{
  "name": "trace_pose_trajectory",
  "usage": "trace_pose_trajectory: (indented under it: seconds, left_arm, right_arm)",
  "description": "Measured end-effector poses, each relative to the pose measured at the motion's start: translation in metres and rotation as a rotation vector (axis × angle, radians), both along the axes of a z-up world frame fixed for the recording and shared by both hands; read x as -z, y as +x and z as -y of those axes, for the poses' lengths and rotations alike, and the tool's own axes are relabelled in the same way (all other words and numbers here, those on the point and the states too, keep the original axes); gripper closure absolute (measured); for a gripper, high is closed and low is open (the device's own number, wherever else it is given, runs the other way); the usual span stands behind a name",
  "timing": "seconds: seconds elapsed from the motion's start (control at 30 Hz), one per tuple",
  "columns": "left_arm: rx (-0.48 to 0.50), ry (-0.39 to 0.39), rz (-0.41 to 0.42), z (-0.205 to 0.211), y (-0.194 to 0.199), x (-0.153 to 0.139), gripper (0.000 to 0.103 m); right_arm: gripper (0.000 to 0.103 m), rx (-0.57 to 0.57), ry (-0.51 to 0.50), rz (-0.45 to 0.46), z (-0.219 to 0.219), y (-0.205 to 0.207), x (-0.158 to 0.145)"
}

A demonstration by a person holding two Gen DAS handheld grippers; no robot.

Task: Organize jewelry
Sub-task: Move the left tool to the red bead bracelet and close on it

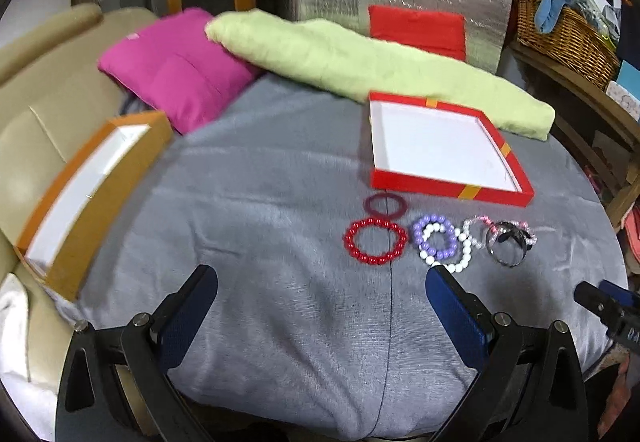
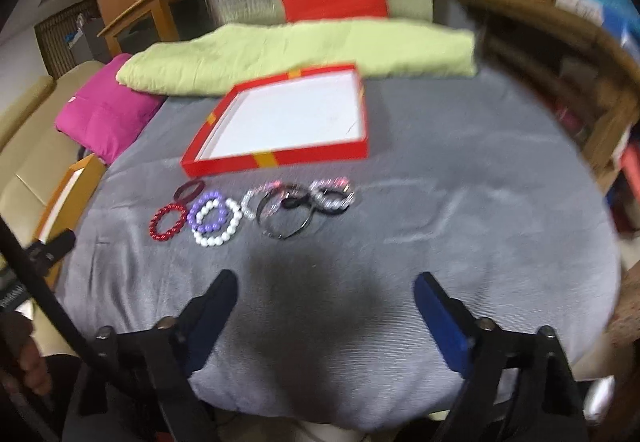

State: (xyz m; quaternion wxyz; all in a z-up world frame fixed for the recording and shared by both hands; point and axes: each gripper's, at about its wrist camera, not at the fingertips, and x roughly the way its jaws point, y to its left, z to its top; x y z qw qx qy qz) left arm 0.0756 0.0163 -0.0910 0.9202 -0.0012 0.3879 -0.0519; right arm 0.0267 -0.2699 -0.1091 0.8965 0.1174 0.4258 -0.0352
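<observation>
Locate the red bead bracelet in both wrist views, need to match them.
Left wrist: red bead bracelet lies right of centre, leftmost of the bead row, just below the dark red ring.
Right wrist: red bead bracelet lies left of centre, again leftmost of the row.
Shared landmark: the open red box just behind the row.

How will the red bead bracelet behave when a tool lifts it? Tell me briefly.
The red bead bracelet is probably floppy: separate round beads on a string, so it should sag from a one-sided pinch. The glossy beads look slippery. Lying flat on the grey cloth, it is unlikely to roll.
</observation>
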Motion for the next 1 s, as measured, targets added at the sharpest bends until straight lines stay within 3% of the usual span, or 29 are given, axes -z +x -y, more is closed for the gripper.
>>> trace_pose_trajectory:
  seconds: [0.1,0.17,0.4,0.77,0.8,0.9,1.0]
  left_arm:
    - [0.018,-0.005,-0.052,0.000,0.018,0.016,0.000]
    - [0.039,-0.006,-0.094,0.002,0.031,0.025,0.000]
    - [0.093,0.005,-0.181,0.021,0.070,0.055,0.000]
    - [0.187,0.053,-0.194,0.043,0.100,0.073,0.000]
    - [0.194,0.056,-0.191,0.043,0.099,0.072,0.005]
    - [0.242,0.058,-0.200,0.048,0.100,0.076,0.036]
    - [0.266,0.064,-0.192,0.051,0.099,0.075,0.048]
  right_arm:
    - [0.029,-0.028,0.120,-0.039,0.002,0.019,0.015]
    - [0.029,-0.031,0.160,-0.070,0.001,0.032,0.020]
    - [0.029,-0.029,0.157,-0.246,0.006,0.067,0.048]
    - [0.027,-0.040,0.115,-0.221,-0.006,0.080,0.060]
    - [0.026,-0.040,0.111,-0.212,-0.007,0.081,0.060]
    - [0.021,-0.046,0.090,-0.194,-0.013,0.088,0.061]
    - [0.020,-0.028,0.063,-0.184,-0.018,0.093,0.064]
